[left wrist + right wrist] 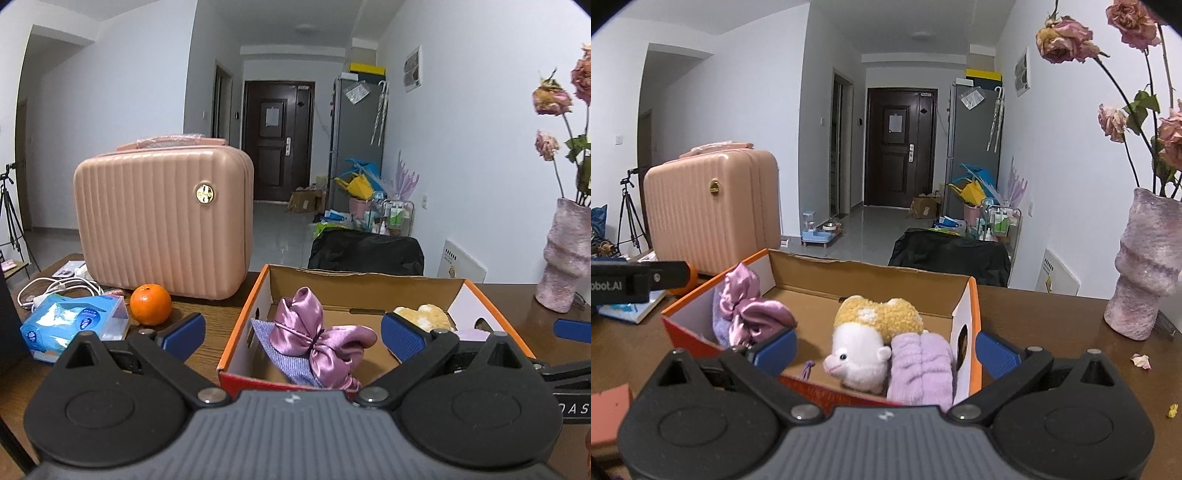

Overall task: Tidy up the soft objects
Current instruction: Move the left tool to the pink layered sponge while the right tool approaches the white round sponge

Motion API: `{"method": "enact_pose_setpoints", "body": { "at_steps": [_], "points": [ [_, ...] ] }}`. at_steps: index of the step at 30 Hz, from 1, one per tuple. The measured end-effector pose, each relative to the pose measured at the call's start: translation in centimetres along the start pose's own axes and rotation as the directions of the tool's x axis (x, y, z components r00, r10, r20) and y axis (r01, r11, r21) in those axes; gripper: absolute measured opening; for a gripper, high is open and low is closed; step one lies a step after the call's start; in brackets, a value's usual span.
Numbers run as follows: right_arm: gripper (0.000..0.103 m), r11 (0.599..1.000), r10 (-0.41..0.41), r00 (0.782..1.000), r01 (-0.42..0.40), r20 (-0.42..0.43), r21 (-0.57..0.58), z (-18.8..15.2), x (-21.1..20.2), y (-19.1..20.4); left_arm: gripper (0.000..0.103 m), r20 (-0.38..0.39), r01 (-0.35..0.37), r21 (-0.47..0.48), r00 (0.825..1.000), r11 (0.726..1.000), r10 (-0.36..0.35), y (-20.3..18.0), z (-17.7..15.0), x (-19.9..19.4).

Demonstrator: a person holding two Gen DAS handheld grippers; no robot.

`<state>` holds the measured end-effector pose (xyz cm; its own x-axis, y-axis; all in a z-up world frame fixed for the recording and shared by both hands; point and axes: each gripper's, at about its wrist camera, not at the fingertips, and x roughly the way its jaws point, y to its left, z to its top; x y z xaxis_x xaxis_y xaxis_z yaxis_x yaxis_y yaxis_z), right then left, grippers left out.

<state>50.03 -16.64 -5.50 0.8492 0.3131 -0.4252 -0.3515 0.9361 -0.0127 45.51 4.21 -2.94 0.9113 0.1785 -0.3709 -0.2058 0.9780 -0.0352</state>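
An orange-rimmed cardboard box [245, 314] [975, 295] sits on the brown table. Inside lie a pink satin scrunchie [317, 336] [753, 314] on a lilac knit cloth [269, 332] [718, 325], a white and tan plush toy [864, 339] [424, 315], and a rolled lilac fluffy cloth [921, 369]. My left gripper [291, 334] hangs open just in front of the box, over the scrunchie, holding nothing. My right gripper [884, 350] is open too, its fingers straddling the plush and the lilac roll at the box's near right corner.
A pink ribbed case [162, 221] [713, 214] stands behind the box at left. An orange [150, 304], a blue tissue pack [74, 325] and white cables [55, 288] lie left. A pink vase [565, 254] [1145, 266] with dried roses stands right. A black chair back [365, 251] is behind the table.
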Motion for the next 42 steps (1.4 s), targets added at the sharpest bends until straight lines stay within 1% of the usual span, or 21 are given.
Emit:
{"method": "enact_pose_setpoints", "body": {
  "at_steps": [8,16,22,33,42],
  "points": [
    [0.103,1.0,0.005,1.0,-0.005,0.014,0.01,-2.0,-2.7,-0.2,0.103,0.02,0.02,-0.002,1.0,1.0,-0.02,1.2,-1.6,-2.7],
    [0.103,1.0,0.002,1.0,-0.003,0.029,0.025,-4.0,-5.5,-0.4,0.103,0.031,0.016,0.005,0.999,1.0,-0.016,2.1,-3.0,-5.3],
    [0.103,0.999,-0.017,0.999,0.015,0.052,0.04,-5.1,-7.7,-0.3,0.103,0.032,0.016,0.01,0.999,1.0,-0.016,2.8,-4.1,-7.3],
    [0.103,0.999,-0.03,0.998,0.029,0.058,0.027,-7.6,-11.1,1.3,0.103,0.028,0.04,0.002,0.999,0.999,-0.04,3.8,-6.5,-11.2],
    [0.103,0.997,-0.039,0.997,0.035,0.063,0.064,-9.9,-14.3,1.8,0.103,0.025,0.052,0.012,0.998,0.999,-0.052,4.4,-8.6,-14.3]
  ]
}}
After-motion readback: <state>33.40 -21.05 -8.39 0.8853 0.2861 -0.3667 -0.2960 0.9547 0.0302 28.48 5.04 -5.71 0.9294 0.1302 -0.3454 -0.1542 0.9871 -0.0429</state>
